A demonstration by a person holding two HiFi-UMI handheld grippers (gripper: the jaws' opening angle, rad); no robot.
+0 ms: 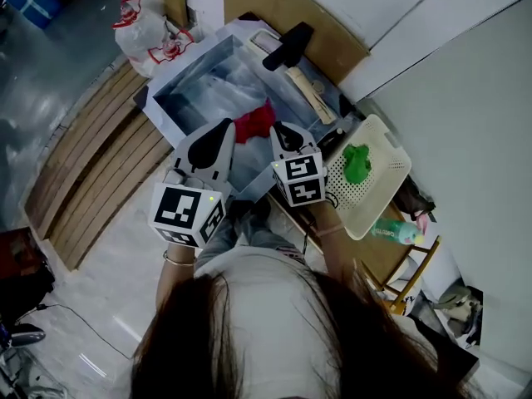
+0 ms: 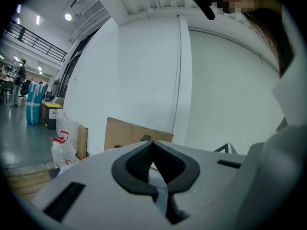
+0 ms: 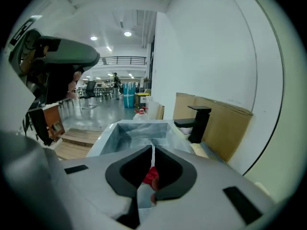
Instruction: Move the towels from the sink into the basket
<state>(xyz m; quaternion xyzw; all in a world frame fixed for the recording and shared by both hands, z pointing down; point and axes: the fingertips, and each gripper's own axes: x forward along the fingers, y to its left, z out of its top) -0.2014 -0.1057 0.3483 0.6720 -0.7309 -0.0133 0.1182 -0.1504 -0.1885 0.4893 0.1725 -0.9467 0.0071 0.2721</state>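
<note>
Red towel (image 1: 256,123): one crumpled piece lying in the sink (image 1: 191,98), at the near end, held by nothing. Left tongs (image 1: 226,125): pressed together, nothing between them, poised over the near rim of the sink just left of the towel; the left gripper view has them aimed at the wall. Right tongs (image 1: 278,128): likewise pressed together and empty, just right of the towel; in the right gripper view the red cloth (image 3: 151,175) shows through the gap behind the tips, below and apart from them. Handling, as judged: soft, limp and light, possibly damp and heavier for it; no stiffness, no risk of breakage, little risk of slipping. It will drape and trail once lifted. Best hold: a raised fold near the middle of the bunch, with enough cloth pinched that it does not slide free; the tongs must be spread first. Green towel (image 1: 357,163): already in the basket (image 1: 391,185), which stands just right of the sink. Obstacles: the near wall of the sink has to be cleared on the way out. Black faucet (image 1: 288,46) stands at the far rim, off the likely path. Pale long-handled item (image 1: 312,94) lies between sink and basket. Surroundings: cardboard sheet (image 1: 283,7) behind the sink; plastic bag (image 1: 141,27) on the floor.
</note>
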